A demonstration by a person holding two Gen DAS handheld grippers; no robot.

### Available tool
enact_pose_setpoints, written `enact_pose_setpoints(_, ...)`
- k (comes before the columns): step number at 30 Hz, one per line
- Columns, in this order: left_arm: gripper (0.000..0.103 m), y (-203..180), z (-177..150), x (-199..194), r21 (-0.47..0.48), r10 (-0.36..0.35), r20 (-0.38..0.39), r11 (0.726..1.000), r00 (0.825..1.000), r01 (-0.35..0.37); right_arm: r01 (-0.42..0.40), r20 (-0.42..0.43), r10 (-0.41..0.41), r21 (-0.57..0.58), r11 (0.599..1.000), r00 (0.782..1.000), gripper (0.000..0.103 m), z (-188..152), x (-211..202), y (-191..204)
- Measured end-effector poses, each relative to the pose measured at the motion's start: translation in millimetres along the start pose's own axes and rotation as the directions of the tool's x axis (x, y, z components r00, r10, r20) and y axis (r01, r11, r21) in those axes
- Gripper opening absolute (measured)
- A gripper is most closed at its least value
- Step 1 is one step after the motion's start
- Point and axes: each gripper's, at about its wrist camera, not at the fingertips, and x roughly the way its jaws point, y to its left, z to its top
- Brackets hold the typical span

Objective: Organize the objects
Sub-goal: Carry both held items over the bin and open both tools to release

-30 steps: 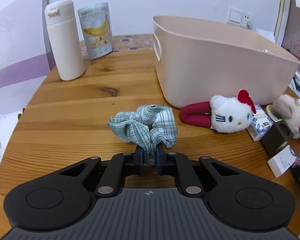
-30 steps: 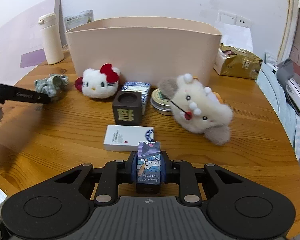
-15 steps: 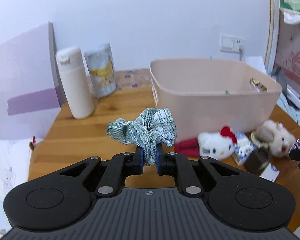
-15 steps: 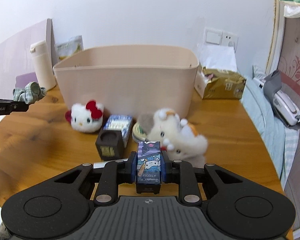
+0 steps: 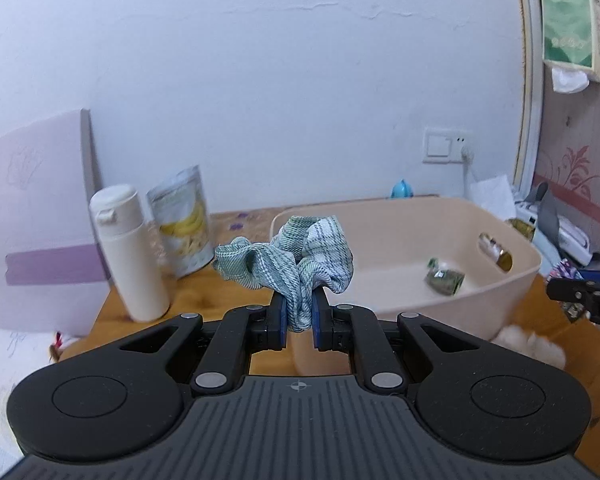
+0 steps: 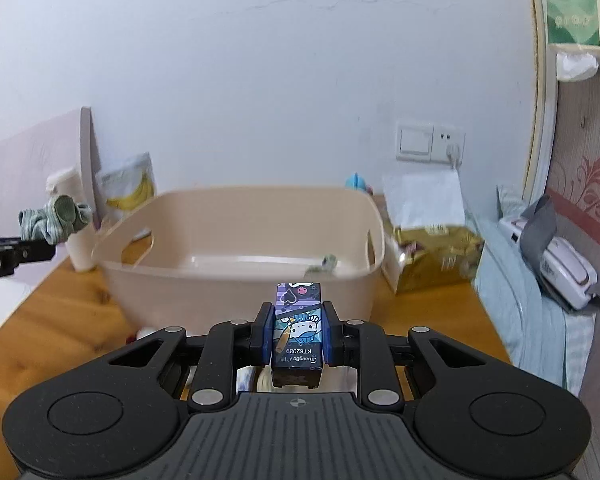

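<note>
Plaid scrunchie (image 5: 296, 256) now raised beside basin (image 5: 516, 280).

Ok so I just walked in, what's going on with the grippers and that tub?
A person is tidying a wooden table with two handheld grippers. The left gripper is shut on a green plaid scrunchie, held in the air near the beige plastic tub. The right gripper is shut on a small cartoon-printed box, raised in front of the same tub. One small item already lies inside; neither held thing has been dropped in yet.
</note>
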Motion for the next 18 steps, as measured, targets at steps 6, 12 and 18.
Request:
enact_pose_setpoints(6,0.012,-18,22,19,0.035,-0.018,0.029,0.999,0.999,0.017,0.008,0.05,-0.009,0.002,1.0,0.999,0.022,30,12,-7)
enact_pose_setpoints(12,0.012,-32,40,53,0.042,-0.038,0.014,0.998,0.999,0.038,0.006,0.061,-0.004,-0.028,1.0,0.998,0.022,53,32,-11)
enact_pose_setpoints(18,0.012,-51,45,89,0.054,-0.061,-0.043,0.997,0.997,0.063,-0.004,0.031,0.006,-0.073,0.997,0.999,0.022,65,59,-10)
